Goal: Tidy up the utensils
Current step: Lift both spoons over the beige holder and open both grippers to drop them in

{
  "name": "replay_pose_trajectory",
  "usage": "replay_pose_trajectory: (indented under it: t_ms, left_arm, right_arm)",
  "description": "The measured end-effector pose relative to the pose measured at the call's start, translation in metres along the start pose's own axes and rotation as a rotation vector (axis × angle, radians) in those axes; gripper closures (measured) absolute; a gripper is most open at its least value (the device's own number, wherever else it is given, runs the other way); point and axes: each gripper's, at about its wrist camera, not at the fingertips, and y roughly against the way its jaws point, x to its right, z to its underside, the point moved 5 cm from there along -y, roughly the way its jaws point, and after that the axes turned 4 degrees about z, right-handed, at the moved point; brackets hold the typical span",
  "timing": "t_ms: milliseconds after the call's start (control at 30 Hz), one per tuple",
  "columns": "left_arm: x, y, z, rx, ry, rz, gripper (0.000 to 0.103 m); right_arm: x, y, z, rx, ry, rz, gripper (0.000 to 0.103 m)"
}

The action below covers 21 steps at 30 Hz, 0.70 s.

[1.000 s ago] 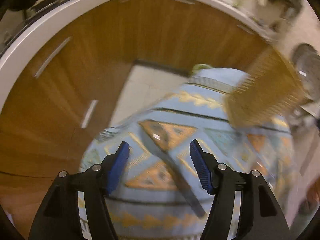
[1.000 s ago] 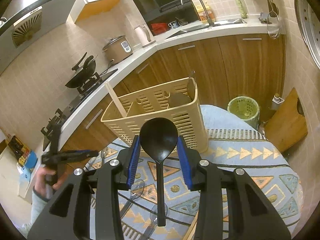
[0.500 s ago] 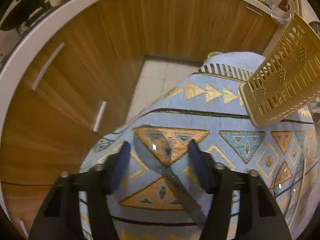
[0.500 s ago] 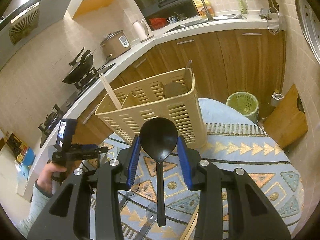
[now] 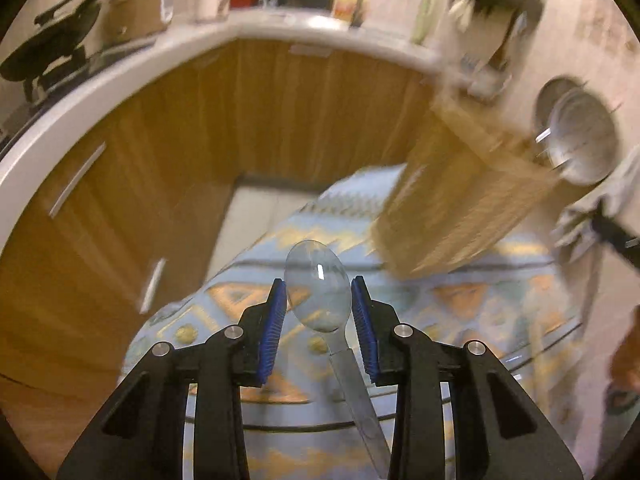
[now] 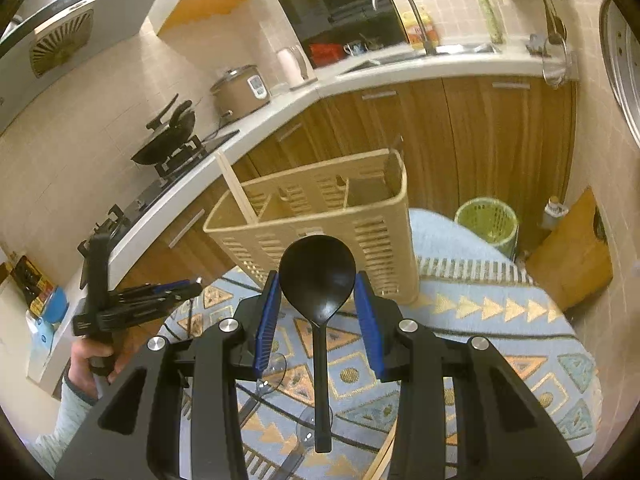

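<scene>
- The beige slotted caddy [image 6: 320,232] stands on the far part of the patterned tablecloth [image 6: 500,320]; a pale wooden stick [image 6: 238,188] leans out of its left compartment and a dark utensil [image 6: 394,160] pokes up from the right one, so some sorting looks done
- More is left: clear plastic spoons [image 6: 276,368] and a wooden stick [image 6: 384,456] lie on the cloth near the camera, under the right gripper
- The right gripper [image 6: 318,312] pinches a black spoon [image 6: 318,276] by the lower sides of its bowl, pads pressed on both edges, bowl up and facing the camera, handle hanging down between the arms
- From that view the black spoon sits just near of the caddy's front wall and below its rim; it appears it has yet to be raised and carried over a compartment
- The left gripper [image 5: 320,316] is closing its jaws on a clear plastic spoon [image 5: 318,292]; the bowl stands between the blue pads, which look to touch its edges, and the handle runs down and to the right
- In the blurred left view the caddy [image 5: 460,208] is far and to the right of the clear spoon, well apart from it
- In the right view a hand [image 6: 94,360] holds the left gripper [image 6: 176,292] at the near left, beside the table edge and left of the caddy
- Judged overall, the task is partway: two utensils are in the grippers, neither yet in the caddy
</scene>
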Motion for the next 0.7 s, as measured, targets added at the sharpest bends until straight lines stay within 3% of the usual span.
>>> replay_pose_trajectory:
  t_ms: [167, 333, 500, 600, 700]
  left_arm:
    - [0.036, 0.041, -0.016, 0.245, 0.005, 0.143, 0.072]
    - [0.072, 0.072, -0.038, 0.401, -0.056, 0.153, 0.072]
    - [0.107, 0.105, -0.081, 0.61, -0.113, 0.084, 0.072]
    - [0.126, 0.112, -0.1, 0.72, -0.13, 0.026, 0.072]
    - [0.147, 0.107, -0.112, 0.802, -0.194, -0.081, 0.072]
  right_arm:
    - [-0.012, 0.006, -0.008, 0.035, 0.012, -0.026, 0.069]
    - [-0.023, 0.019, -0.025, 0.116, 0.05, -0.014, 0.069]
    - [-0.041, 0.03, -0.065, 0.245, 0.089, 0.001, 0.069]
    - [-0.05, 0.034, -0.089, 0.356, 0.131, 0.083, 0.069]
    - [-0.053, 0.033, -0.106, 0.464, 0.193, 0.206, 0.069]
